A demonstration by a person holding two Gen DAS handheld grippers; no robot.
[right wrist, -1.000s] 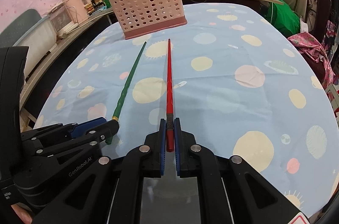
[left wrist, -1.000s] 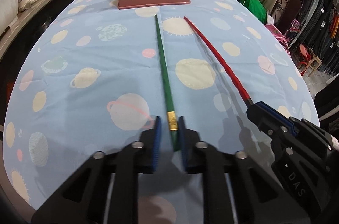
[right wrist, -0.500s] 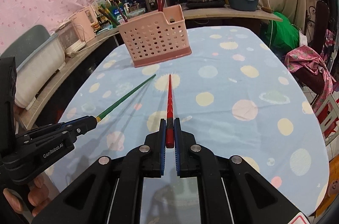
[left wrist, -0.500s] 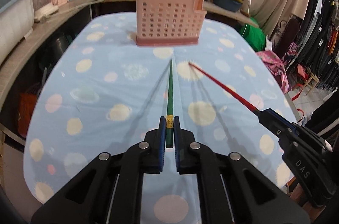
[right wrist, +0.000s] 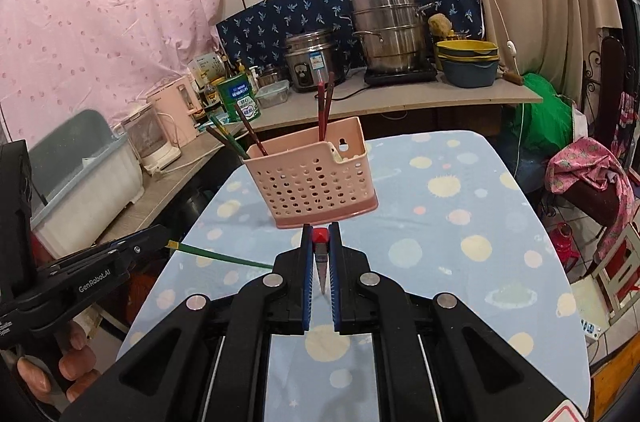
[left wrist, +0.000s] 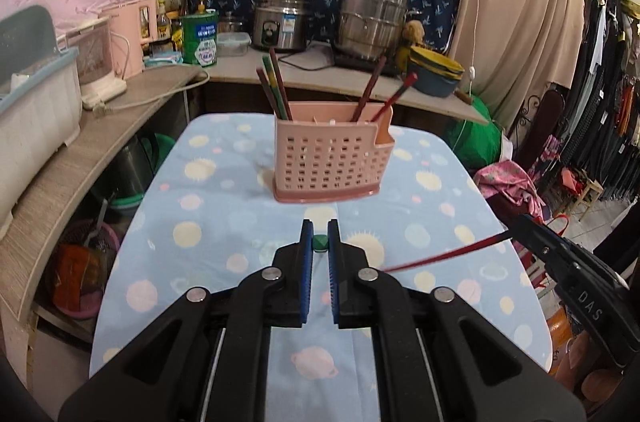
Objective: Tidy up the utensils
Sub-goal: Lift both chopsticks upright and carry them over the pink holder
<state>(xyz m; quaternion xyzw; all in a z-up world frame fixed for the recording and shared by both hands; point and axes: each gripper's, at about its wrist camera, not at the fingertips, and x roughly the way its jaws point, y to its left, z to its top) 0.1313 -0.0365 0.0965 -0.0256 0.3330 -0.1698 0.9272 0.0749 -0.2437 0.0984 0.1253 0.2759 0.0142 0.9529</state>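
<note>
My left gripper (left wrist: pixel 320 242) is shut on a green chopstick (left wrist: pixel 320 242), seen end-on between the jaws; its shaft shows in the right wrist view (right wrist: pixel 224 256), pointing down toward the table. My right gripper (right wrist: pixel 321 236) is shut on a red chopstick (right wrist: pixel 321 235), held tip down; its shaft shows in the left wrist view (left wrist: pixel 444 254). Both are lifted above the blue planet-print tablecloth (left wrist: pixel 224 222). The pink perforated utensil basket (left wrist: pixel 330 162) stands ahead at the table's far end, holding several chopsticks (left wrist: pixel 276 86). It also shows in the right wrist view (right wrist: pixel 316 182).
A counter behind the table carries a rice cooker (left wrist: pixel 280 26), steel steamer pots (left wrist: pixel 374 18), a green tin (left wrist: pixel 200 38) and stacked bowls (left wrist: pixel 436 74). A white dish rack (left wrist: pixel 36 110) sits left. Clothes and a pink bundle (left wrist: pixel 508 182) lie right.
Both grippers have lifted their chopsticks off the table and tilted them from lying flat to tips down. The basket now appears lower and nearer the view centre.
</note>
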